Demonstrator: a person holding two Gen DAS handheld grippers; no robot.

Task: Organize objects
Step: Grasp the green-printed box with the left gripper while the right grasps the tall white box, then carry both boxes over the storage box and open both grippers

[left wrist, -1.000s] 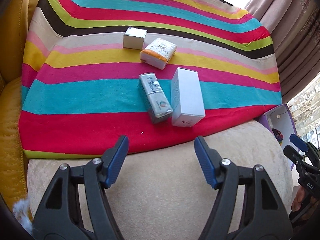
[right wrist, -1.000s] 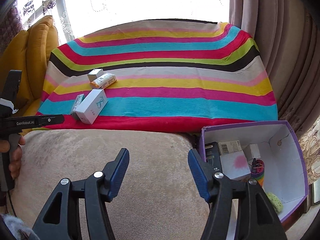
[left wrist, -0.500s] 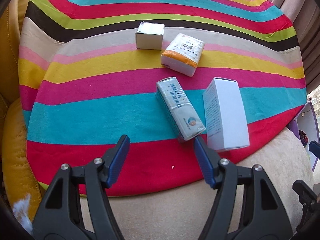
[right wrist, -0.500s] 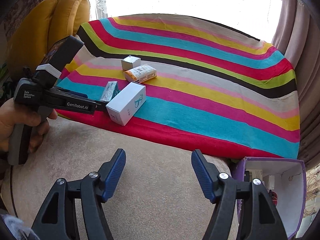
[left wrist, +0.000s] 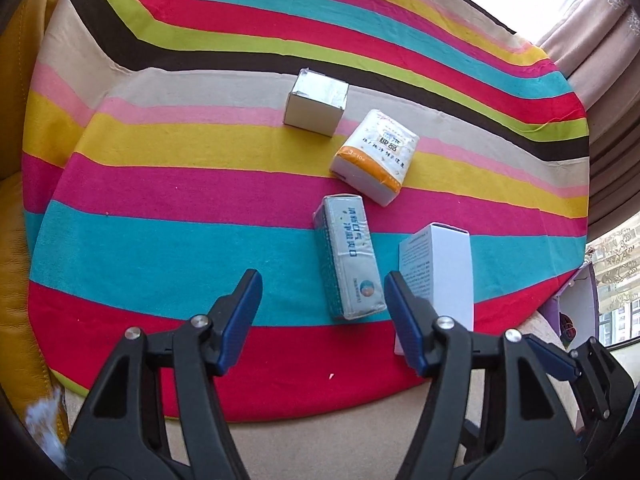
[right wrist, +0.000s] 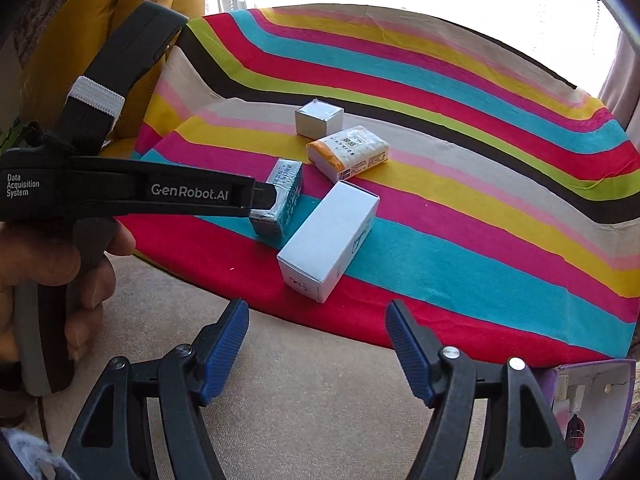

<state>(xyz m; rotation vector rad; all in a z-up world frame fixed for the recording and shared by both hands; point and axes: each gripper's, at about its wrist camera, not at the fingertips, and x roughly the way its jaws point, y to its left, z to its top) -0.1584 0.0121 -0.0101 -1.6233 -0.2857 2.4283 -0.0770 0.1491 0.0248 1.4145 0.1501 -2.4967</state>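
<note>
Four items lie on a striped cloth: a small silver-topped box, a white-and-orange tissue pack, a blue-grey pack and a long white box. My left gripper hangs over the cloth with its jaws closing; the blue-grey pack's near end lies between the tips, and the pads do not touch it. My right gripper is over the beige cushion just short of the white box, its jaws opening with nothing between them. In the right wrist view one left fingertip sits beside the blue-grey pack.
A purple box with a white inside holding several items stands low at the right, off the cushion's edge. Yellow leather cushions rise on the left. A hand grips the left tool. Curtains hang at the right.
Both grippers have moved in toward the items. The left one went forward over the cloth and its jaws narrowed. The right one swung left, away from the purple box, toward the white box.
</note>
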